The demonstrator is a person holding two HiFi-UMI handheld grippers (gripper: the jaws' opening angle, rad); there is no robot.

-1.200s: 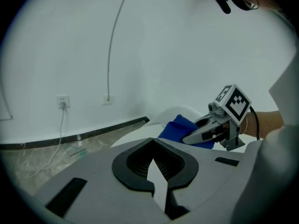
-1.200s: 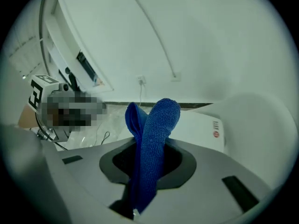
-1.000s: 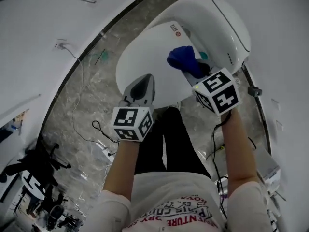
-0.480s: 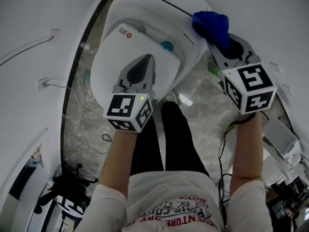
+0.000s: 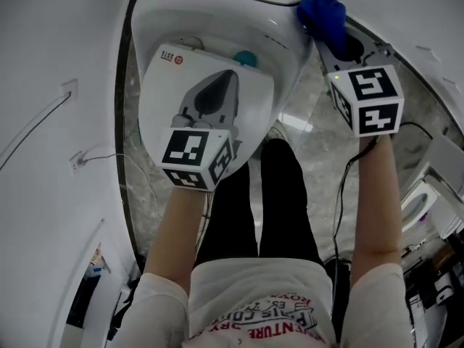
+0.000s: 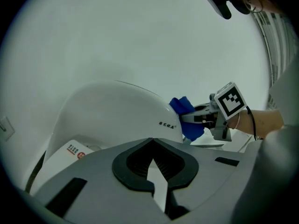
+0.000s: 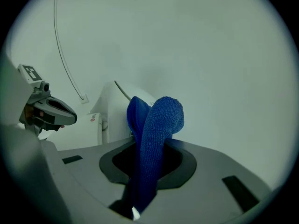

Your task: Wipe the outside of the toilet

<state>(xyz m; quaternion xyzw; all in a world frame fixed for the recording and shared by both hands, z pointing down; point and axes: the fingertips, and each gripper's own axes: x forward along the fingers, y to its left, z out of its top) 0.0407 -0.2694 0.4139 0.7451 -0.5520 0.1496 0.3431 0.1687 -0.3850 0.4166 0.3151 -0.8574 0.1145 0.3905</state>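
Observation:
The white toilet (image 5: 217,20) fills the top of the head view, its closed lid (image 5: 159,100) carrying a red label. My left gripper (image 5: 230,75) hovers over the lid, shut with nothing in it. My right gripper (image 5: 330,38) is shut on a blue cloth (image 5: 322,11), which is pressed to the rear right side of the toilet body. In the left gripper view the blue cloth (image 6: 184,108) touches the toilet's curved shell (image 6: 112,111). The right gripper view shows the blue cloth (image 7: 156,134) sticking up between the jaws, hiding their tips.
The grey marble floor (image 5: 319,122) surrounds the toilet base. A wall socket (image 5: 70,89) with a thin cable sits on the white wall at left. Cables and gear (image 5: 428,194) lie at right. The person's dark legs (image 5: 268,194) stand before the bowl.
The right gripper has carried the blue cloth from above the lid to the toilet's rear right side. The left gripper has stayed over the lid. The head view has swung round.

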